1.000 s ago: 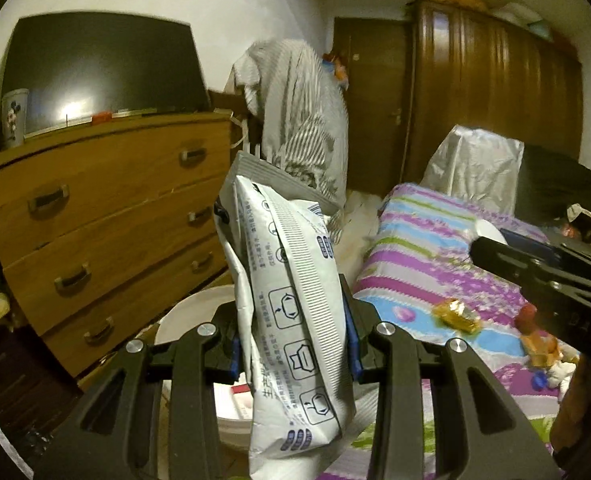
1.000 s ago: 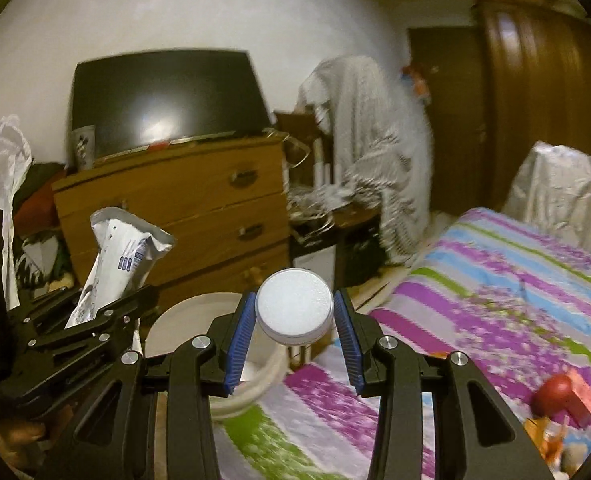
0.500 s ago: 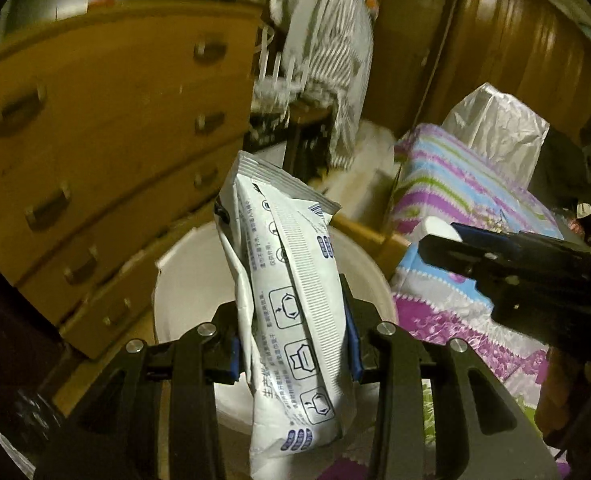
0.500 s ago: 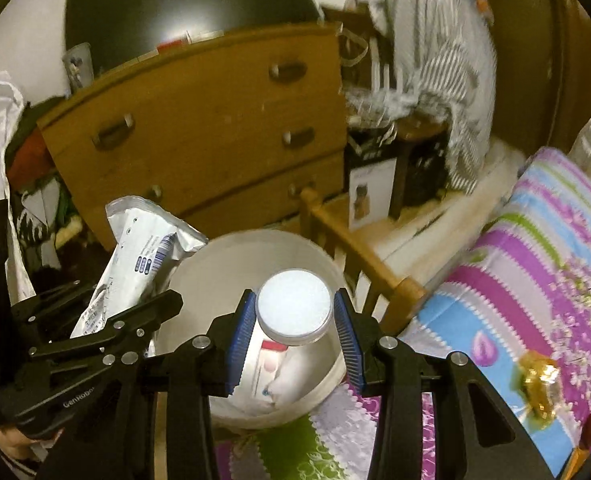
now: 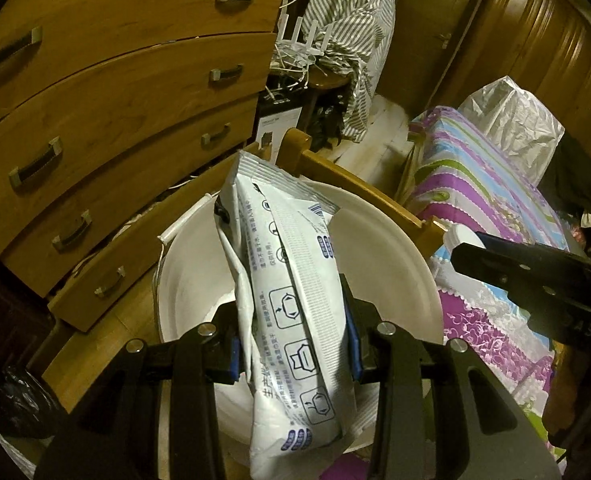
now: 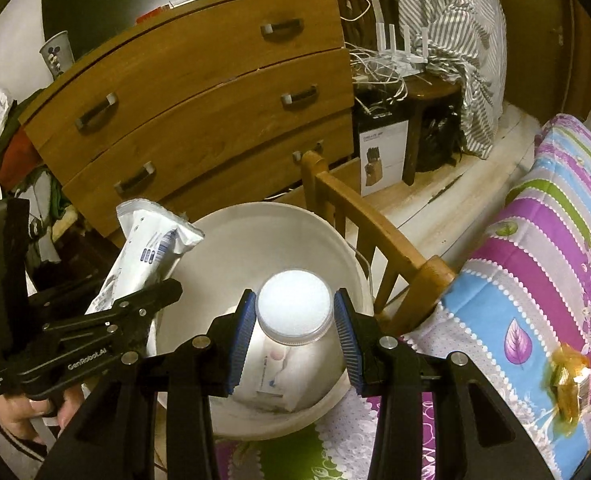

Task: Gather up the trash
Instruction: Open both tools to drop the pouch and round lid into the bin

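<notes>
My left gripper [image 5: 293, 344] is shut on a white printed wrapper bag [image 5: 291, 304], held upright over a white bucket [image 5: 183, 280] on the floor. In the right wrist view that bag [image 6: 143, 256] leans over the bucket's left rim [image 6: 255, 212]. My right gripper [image 6: 293, 344] is shut on a small white-capped plastic bottle [image 6: 293, 310], which hangs above the bucket's opening. A white packet [image 6: 271, 380] lies in the bucket's bottom. An amber wrapper [image 6: 567, 384] lies on the striped bedspread [image 6: 535, 272] at the right.
A wooden chest of drawers [image 6: 215, 100] stands just behind the bucket. A wooden bed rail [image 6: 375, 232] runs between bucket and bed. A stool with cables [image 6: 423, 92], a knife-block box [image 6: 383, 156], striped cloth [image 5: 347, 20] and a plastic bag [image 5: 511, 120] are farther off.
Both grippers have dropped and tipped downward toward the white bucket, each keeping its load. The bucket now fills the middle of both views; the screen on the chest has left the left view.
</notes>
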Motion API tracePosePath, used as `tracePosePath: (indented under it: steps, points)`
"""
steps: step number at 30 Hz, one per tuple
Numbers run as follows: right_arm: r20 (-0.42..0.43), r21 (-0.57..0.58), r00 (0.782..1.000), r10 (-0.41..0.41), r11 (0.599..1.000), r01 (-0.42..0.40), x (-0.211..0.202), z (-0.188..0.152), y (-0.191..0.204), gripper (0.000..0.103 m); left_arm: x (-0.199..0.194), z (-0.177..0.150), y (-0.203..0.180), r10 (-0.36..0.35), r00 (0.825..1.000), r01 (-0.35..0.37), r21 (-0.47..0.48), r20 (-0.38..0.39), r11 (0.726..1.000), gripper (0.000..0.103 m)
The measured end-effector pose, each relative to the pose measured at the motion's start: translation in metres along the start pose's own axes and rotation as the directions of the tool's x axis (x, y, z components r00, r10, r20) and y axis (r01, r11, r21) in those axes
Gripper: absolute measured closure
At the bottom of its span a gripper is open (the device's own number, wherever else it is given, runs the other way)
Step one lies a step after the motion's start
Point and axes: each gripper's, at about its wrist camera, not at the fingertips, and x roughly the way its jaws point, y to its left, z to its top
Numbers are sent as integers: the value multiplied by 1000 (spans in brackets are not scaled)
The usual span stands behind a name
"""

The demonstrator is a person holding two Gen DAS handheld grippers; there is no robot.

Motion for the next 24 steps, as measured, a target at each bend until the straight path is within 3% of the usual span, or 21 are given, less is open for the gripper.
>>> tracePosePath:
  steps: [16, 18, 19, 20, 21, 24]
  points:
    - [-5, -5, 1000, 8, 1000, -8, -2, -2, 1, 61, 4, 3, 3, 2, 1000, -2, -2, 2, 1000, 64]
    - [-6, -3, 1000, 20, 1000, -20, -2, -1, 2, 57, 5, 4, 3, 12, 1000, -12, 3, 1, 1000, 54]
    - [-5, 3, 1000, 30, 1000, -30, -3, -1, 2, 50, 5, 4, 3, 20, 1000, -20, 6, 2, 1000, 48]
    - [1, 9, 999, 33, 999, -33, -4, 0, 1, 34, 5, 5, 4, 32, 999, -32, 7, 8, 999, 35]
    - [15, 17, 999, 36, 999, -36, -7, 0, -1, 32, 4, 5, 6, 46, 999, -46, 5, 19, 999, 28]
    - [34, 36, 999, 38, 999, -39, -14, -1, -5, 32, 5, 6, 12, 50, 999, -50, -4, 19, 999, 26]
